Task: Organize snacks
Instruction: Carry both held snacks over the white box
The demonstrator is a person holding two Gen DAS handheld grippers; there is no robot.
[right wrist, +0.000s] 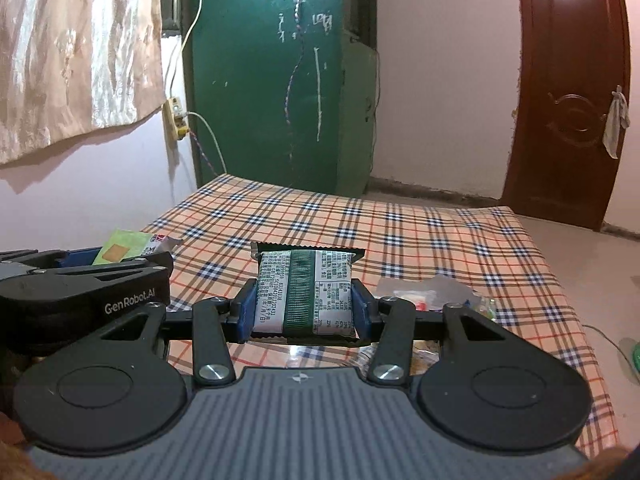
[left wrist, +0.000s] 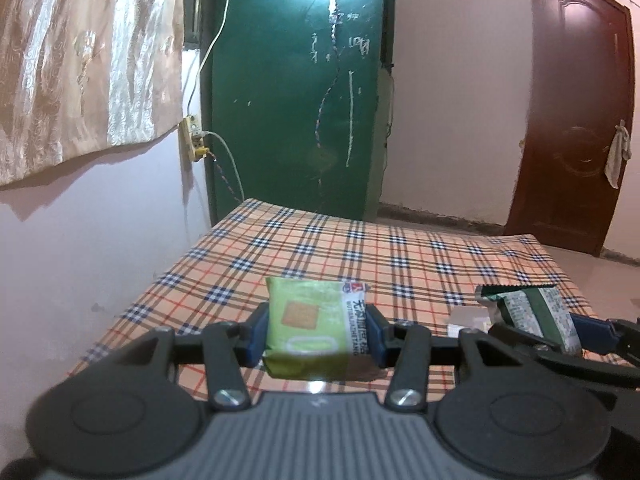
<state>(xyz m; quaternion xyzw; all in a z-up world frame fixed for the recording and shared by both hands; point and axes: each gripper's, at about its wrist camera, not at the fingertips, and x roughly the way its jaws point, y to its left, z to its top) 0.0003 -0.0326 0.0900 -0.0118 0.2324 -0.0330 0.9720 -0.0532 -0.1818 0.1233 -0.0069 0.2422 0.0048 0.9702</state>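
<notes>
I held a gripper in each hand above a table covered with a plaid cloth (right wrist: 420, 216), and I take that cloth as the landmark for everything here.

My left gripper (left wrist: 316, 334) was clamped on a light green snack packet (left wrist: 306, 328), its blue pads pressing the packet's two sides. The packet hung clear of the cloth, over its near edge. Its printed face, showing a square cracker, was turned up and back toward my camera. Its long axis ran away from me toward the far edge of the cloth, with the far end tipped higher. A white strip of lettering ran along its right-hand side.

My right gripper (right wrist: 305, 304) was clamped on a dark green and white snack packet (right wrist: 305, 292), again with the blue pads against both sides. This packet also hung above the cloth, nearer the cloth's right side than the light green one. Its back faced me: a ribbed dark green seam ran down the middle, flanked by panels of small print. The seam and the long axis pointed away from me toward the cloth's far edge, and the crimped, saw-toothed end stood at the far, higher end.

The two grippers were side by side, close together. On the cloth, near its right edge, lay a clear wrapper (right wrist: 436, 292) with small bright sweets inside.
</notes>
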